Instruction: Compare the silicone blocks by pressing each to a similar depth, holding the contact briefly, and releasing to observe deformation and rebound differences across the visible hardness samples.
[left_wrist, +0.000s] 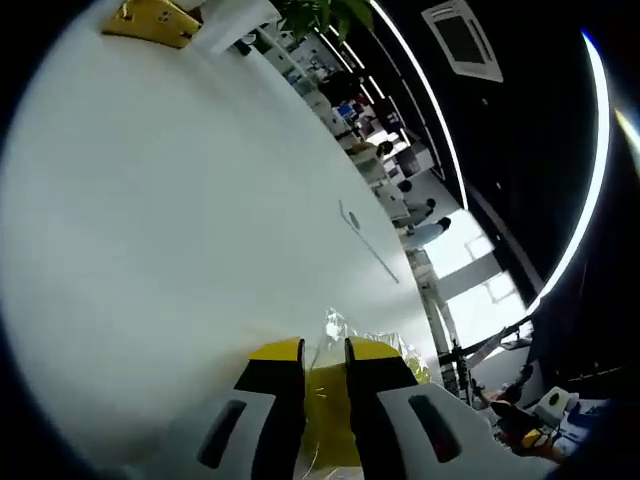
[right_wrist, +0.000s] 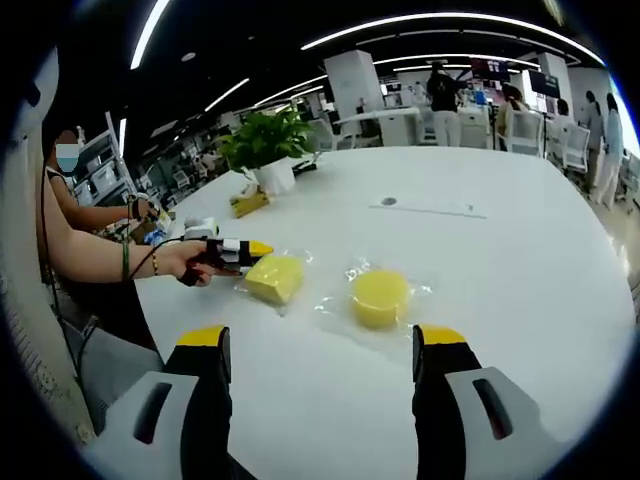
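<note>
The left gripper (right_wrist: 243, 252), at centre left of the right gripper view, has its fingers (left_wrist: 283, 385) nearly closed against the square silicone block (right_wrist: 274, 277); whether they clamp it cannot be told. The right gripper (right_wrist: 325, 350) hangs with its fingers spread wide, holding nothing. The round silicone block (right_wrist: 380, 297) lies mid-frame on the white desk (right_wrist: 500, 260), just beside the square one. Both are yellow, matte, bagged in crinkled clear film; expect soft, light, slippery samples. Press top faces centrally.
</note>
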